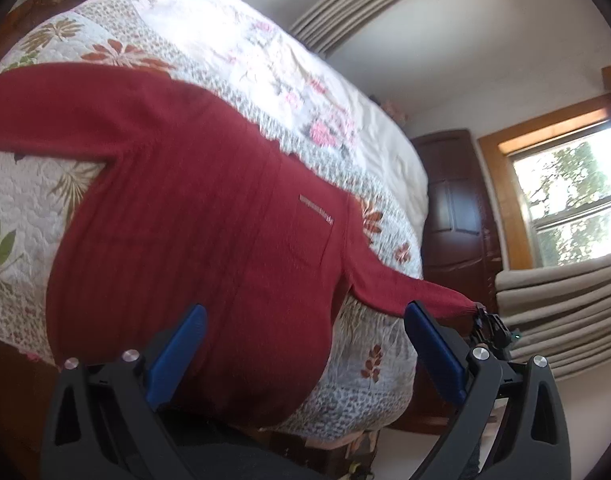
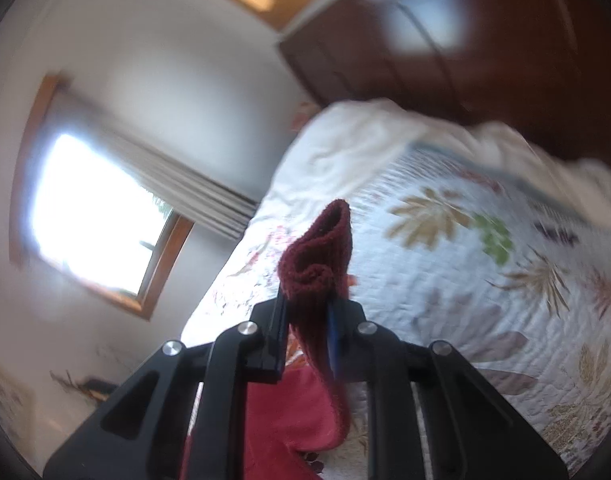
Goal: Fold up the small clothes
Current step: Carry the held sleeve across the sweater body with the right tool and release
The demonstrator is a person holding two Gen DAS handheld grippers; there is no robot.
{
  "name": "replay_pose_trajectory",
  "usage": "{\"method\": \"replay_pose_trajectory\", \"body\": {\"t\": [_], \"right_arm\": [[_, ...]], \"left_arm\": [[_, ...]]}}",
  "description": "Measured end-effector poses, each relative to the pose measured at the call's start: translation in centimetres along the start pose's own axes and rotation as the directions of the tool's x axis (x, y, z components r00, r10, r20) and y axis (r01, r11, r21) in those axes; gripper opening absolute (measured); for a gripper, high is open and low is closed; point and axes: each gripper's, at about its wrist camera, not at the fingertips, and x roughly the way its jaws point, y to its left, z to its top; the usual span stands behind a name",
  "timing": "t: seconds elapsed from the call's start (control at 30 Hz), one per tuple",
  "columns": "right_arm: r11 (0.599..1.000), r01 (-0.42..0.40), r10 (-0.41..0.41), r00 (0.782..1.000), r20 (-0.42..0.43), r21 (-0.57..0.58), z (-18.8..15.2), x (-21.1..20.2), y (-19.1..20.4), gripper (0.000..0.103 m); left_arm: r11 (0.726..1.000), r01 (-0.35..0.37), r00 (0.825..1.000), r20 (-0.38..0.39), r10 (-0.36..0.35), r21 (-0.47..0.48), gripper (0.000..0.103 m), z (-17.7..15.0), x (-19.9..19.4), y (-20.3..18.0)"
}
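A floral quilted bedspread [image 1: 233, 60] is carrying my dark red knitted sweater [image 1: 193, 216], lying flat; I am hovering my left gripper [image 1: 305, 344] wide open over its hem, while my right gripper [image 2: 309, 312] is pinching its cuff [image 2: 321, 248].

The lower hem of the red sweater [image 1: 193, 216] is hidden behind the left tool [image 1: 301, 344], and its far sleeve is cut off by the left edge of the left wrist view. In the right wrist view, the sleeve cuff [image 2: 319, 256] is covered where it passes between the closed fingers of the right tool [image 2: 309, 332], and the garment body below is cut off by the tool frame and the bottom edge. The dark cabinet [image 2: 445, 40], the window [image 2: 93, 216] and the far end of the bed [image 2: 485, 260] are motion-blurred or overexposed, so fine detail cannot be resolved.
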Motion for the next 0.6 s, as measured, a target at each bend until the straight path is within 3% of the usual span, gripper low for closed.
{"method": "replay_pose_trajectory", "body": {"t": [0.1,0.2,0.3,0.47,0.6], "right_arm": [[0.993,-0.005,0.005,1.0,0.003,-0.116,-0.9,-0.4,6.0,0.015],[0.967,0.005,-0.004,1.0,0.004,-0.256,-2.7,0.1,12.1,0.015],[0.937,0.004,-0.007,1.0,-0.008,-0.35,-5.1,1.1,17.0,0.015],[0.897,-0.01,-0.014,0.999,-0.051,-0.442,-10.0,3.5,23.6,0.015],[0.872,-0.031,-0.013,0.996,-0.086,-0.488,-13.9,5.0,27.6,0.015]], "left_arm": [[0.999,-0.012,0.999,0.03,0.014,-0.038,0.099,0.9,-0.8,1.9],[0.991,0.047,0.999,0.028,-0.044,-0.127,0.099,1.8,-1.1,5.0],[0.987,0.085,0.996,0.019,-0.083,-0.133,0.099,2.3,-1.3,6.6],[0.953,0.245,0.969,0.009,-0.247,-0.18,0.099,3.5,-1.5,9.1],[0.916,0.322,0.946,0.038,-0.323,-0.24,0.099,5.0,-1.8,11.3]]}}
